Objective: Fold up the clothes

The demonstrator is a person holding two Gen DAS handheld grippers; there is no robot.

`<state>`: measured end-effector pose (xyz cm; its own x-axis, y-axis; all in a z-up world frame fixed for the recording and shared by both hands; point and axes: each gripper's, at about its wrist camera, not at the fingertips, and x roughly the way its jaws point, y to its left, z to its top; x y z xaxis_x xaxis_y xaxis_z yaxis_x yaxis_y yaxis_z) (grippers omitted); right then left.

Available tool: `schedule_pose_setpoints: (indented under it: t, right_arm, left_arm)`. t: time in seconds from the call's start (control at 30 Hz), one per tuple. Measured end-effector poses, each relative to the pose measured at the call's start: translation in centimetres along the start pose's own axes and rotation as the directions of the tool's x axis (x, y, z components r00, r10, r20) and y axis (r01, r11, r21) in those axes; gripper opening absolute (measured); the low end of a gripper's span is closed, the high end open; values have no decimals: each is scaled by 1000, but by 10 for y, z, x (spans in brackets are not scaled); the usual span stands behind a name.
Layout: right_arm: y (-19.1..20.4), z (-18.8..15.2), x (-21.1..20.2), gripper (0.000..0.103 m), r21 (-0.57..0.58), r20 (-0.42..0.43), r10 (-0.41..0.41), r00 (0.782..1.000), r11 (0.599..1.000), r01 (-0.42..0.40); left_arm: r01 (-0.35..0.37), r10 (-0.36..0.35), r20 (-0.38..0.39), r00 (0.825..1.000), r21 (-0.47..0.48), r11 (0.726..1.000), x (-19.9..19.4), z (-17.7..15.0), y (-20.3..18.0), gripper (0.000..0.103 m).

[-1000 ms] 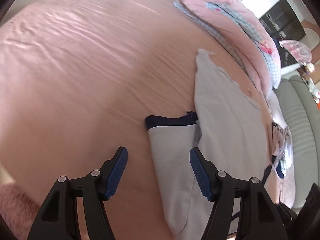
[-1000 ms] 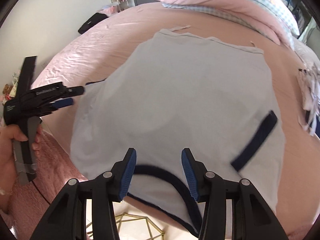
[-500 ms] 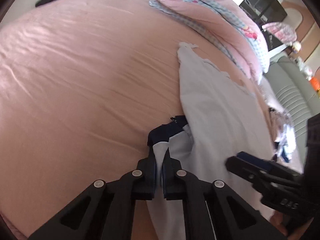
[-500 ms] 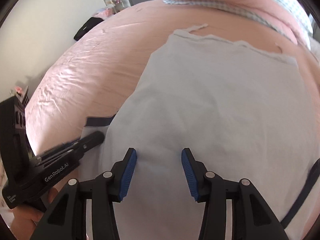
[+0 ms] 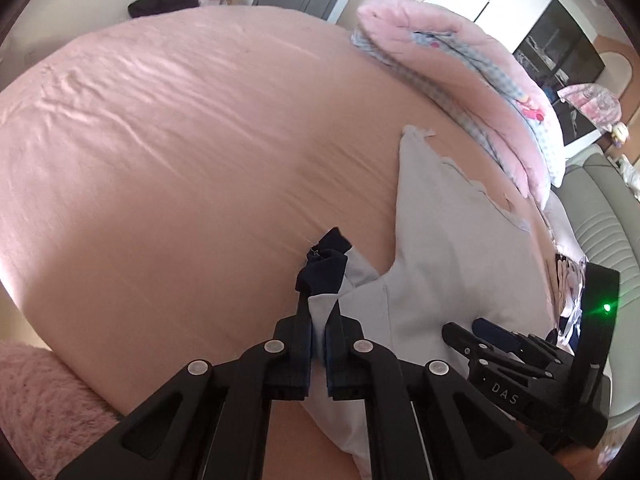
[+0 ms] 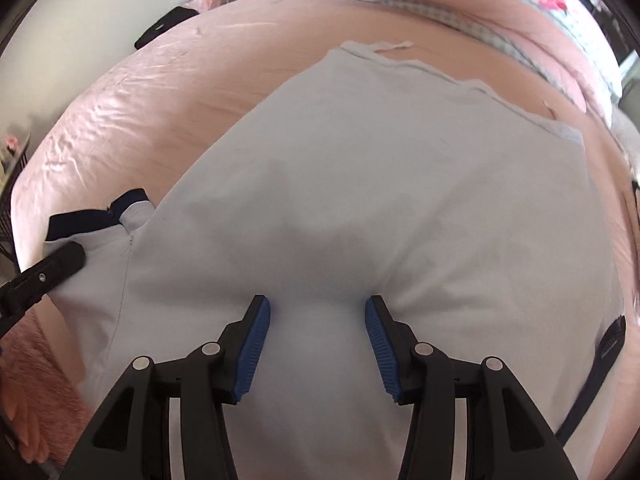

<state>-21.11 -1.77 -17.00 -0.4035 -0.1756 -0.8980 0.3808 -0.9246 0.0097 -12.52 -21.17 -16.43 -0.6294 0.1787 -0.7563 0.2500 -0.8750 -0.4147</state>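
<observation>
Left gripper (image 5: 318, 334) pinches shirt (image 6: 360, 200) sleeve (image 5: 326, 276) mid-frame on bed (image 5: 180, 160); right gripper (image 6: 316, 344), fingers spread, jaws just widened, rests on torso; thin grip may slip, spoiling fold.

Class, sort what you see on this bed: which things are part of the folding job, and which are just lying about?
In the job:
- pale grey T-shirt with navy cuffs
- left gripper, shut on its sleeve
- right gripper, open over the shirt

Lying about:
- rolled pink quilt
- black bag
- fluffy pink rug
</observation>
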Motion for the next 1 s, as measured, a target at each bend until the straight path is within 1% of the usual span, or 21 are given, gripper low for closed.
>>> schedule_pose_setpoints:
  t: [0.07, 0.13, 0.17, 0.23, 0.3, 0.37, 0.4, 0.43, 0.47, 0.5, 0.53, 0.6, 0.63, 0.67, 0.73, 0.77, 0.83, 0.87, 0.9, 0.97, 1.0]
  right_arm:
    - [-2, 1, -11, 49, 19, 8, -8, 1000, 1000, 8]
    - [-11, -2, -27, 49, 51, 40, 37, 999, 998, -39]
    - [-18, -4, -38, 49, 66, 64, 63, 996, 996, -67]
    - [-36, -9, -54, 50, 105, 87, 57, 995, 992, -66]
    - [-59, -12, -66, 50, 160, 101, 48, 994, 985, -64]
    - [-78, -14, -73, 50, 213, 105, 49, 993, 975, -70]
    - [-85, -15, -77, 50, 230, 105, 53, 993, 970, -76]
    - [-91, -16, -78, 50, 243, 107, 59, 993, 966, -84]
    - [-96, -17, -79, 50, 254, 108, 65, 992, 963, -91]
    - [-98, -17, -80, 50, 257, 107, 73, 992, 961, -99]
    - [-98, -18, -81, 50, 255, 106, 87, 991, 961, -111]
    - [-95, -20, -80, 50, 238, 106, 120, 987, 961, -142]
    - [-91, -21, -79, 50, 225, 104, 137, 985, 962, -157]
    - [-84, -21, -78, 50, 210, 104, 153, 983, 962, -172]
    - [-67, -19, -77, 50, 166, 117, 199, 973, 962, -217]
    - [-58, -18, -77, 50, 141, 125, 225, 966, 960, -242]
    - [-38, -15, -75, 50, 78, 121, 272, 955, 956, -282]
    - [-28, -15, -68, 50, 41, 89, 280, 956, 958, -284]
    - [-19, -15, -57, 50, 11, 41, 252, 967, 967, -253]
    - [-10, -23, -33, 48, -33, -53, 92, 994, 995, -93]
    - [-12, -26, -33, 46, -46, -41, 65, 997, 997, -67]
  left_arm:
    - [41, -44, 44, 998, 57, 998, -14, 6, -13, 3]
    - [74, -86, 69, 994, 161, 984, -26, 11, -37, 3]
    - [112, -126, 57, 990, 204, 972, -29, 13, -50, 3]
    - [187, -197, 9, 980, 277, 942, -21, 14, -79, 3]
    - [302, -276, -124, 953, 319, 898, 4, 7, -103, 4]
    - [385, -302, -287, 909, 303, 872, 39, -7, -116, 11]
    - [398, -284, -357, 890, 304, 866, 54, -17, -120, 22]
    - [384, -243, -402, 883, 321, 865, 63, -27, -121, 30]
    - [384, -235, -414, 879, 326, 864, 64, -30, -119, 30]
    - [397, -258, -399, 880, 318, 861, 58, -29, -116, 33]
    - [411, -286, -384, 878, 299, 861, 50, -26, -111, 46]
    - [453, -365, -340, 867, 227, 862, 28, -15, -96, 58]
    - [464, -397, -299, 868, 202, 862, 15, -10, -86, 58]
    - [460, -410, -251, 877, 191, 867, 2, -6, -76, 58]
    - [412, -389, -151, 909, 176, 894, -16, 2, -55, 57]
    - [361, -343, -129, 931, 169, 917, -17, 4, -47, 57]
    - [264, -241, -144, 960, 172, 949, -7, 6, -36, 51]
    - [227, -199, -163, 966, 178, 957, 0, 5, -32, 40]
    - [199, -167, -180, 969, 179, 964, 7, 2, -30, 35]
    - [168, -133, -201, 970, 170, 971, 16, -2, -26, 34]
    - [161, -123, -211, 970, 172, 972, 19, -5, -26, 34]
